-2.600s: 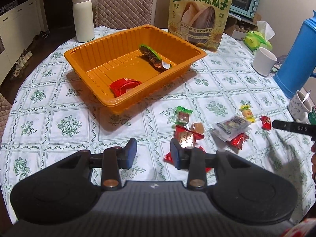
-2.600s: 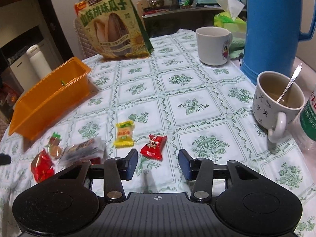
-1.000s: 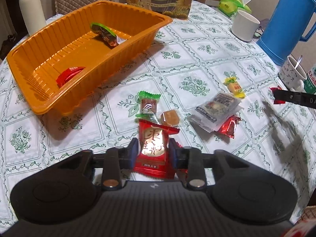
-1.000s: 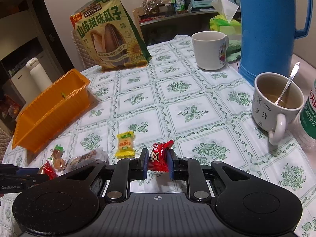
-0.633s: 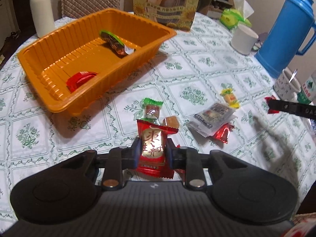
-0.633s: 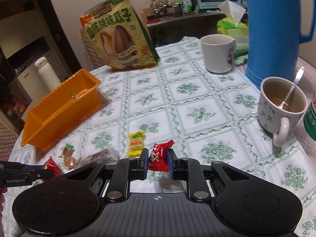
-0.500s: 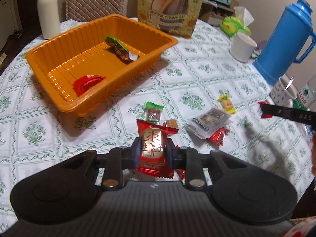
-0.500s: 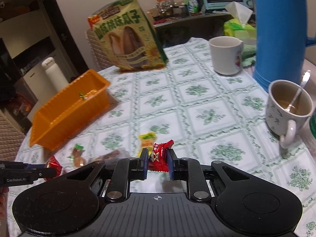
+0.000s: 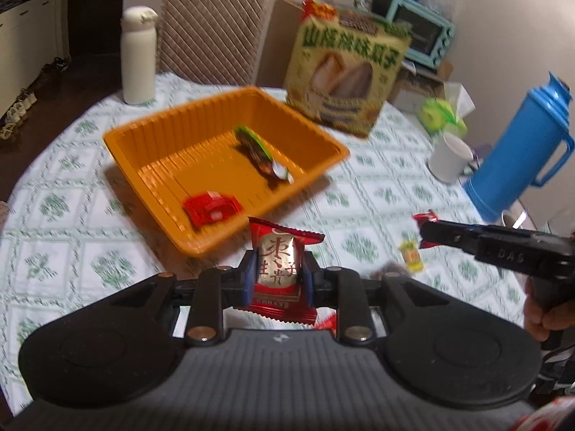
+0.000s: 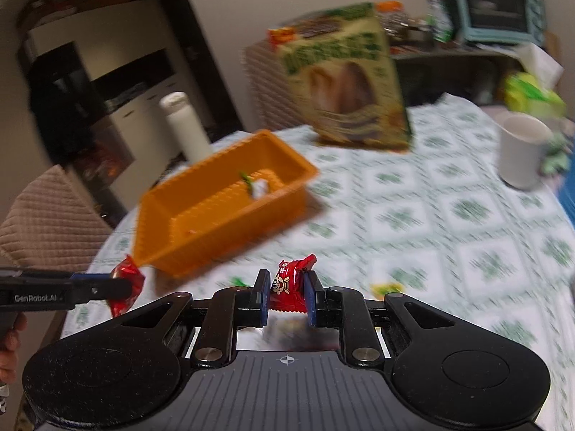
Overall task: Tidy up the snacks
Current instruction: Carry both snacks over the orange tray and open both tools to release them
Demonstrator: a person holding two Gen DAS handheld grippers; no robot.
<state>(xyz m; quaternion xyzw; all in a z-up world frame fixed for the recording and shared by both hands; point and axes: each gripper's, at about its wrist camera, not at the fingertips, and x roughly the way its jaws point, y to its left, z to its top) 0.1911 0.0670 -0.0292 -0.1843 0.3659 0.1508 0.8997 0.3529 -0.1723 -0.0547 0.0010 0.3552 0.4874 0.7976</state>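
Observation:
My left gripper (image 9: pixel 279 269) is shut on a red snack packet (image 9: pixel 280 269) with gold lettering, held above the table just in front of the orange tray (image 9: pixel 158 212). The tray holds a red packet (image 9: pixel 210 209) and a green-edged snack bar (image 9: pixel 260 156). My right gripper (image 10: pixel 286 289) is shut on a small red candy (image 10: pixel 289 283), lifted off the table and facing the tray (image 10: pixel 230 222). It shows at the right of the left wrist view (image 9: pixel 429 233). A yellow candy (image 9: pixel 411 255) lies on the tablecloth.
A big sunflower-seed bag (image 9: pixel 350 72) stands behind the tray. A white bottle (image 9: pixel 138 55) is at the back left, a white mug (image 9: pixel 449 158) and a blue thermos jug (image 9: pixel 521 151) at the right. Chairs stand by the round table.
Both grippers have lifted with their snacks and moved toward the orange tray. The right gripper has swung left, so the tray is now nearer its centre.

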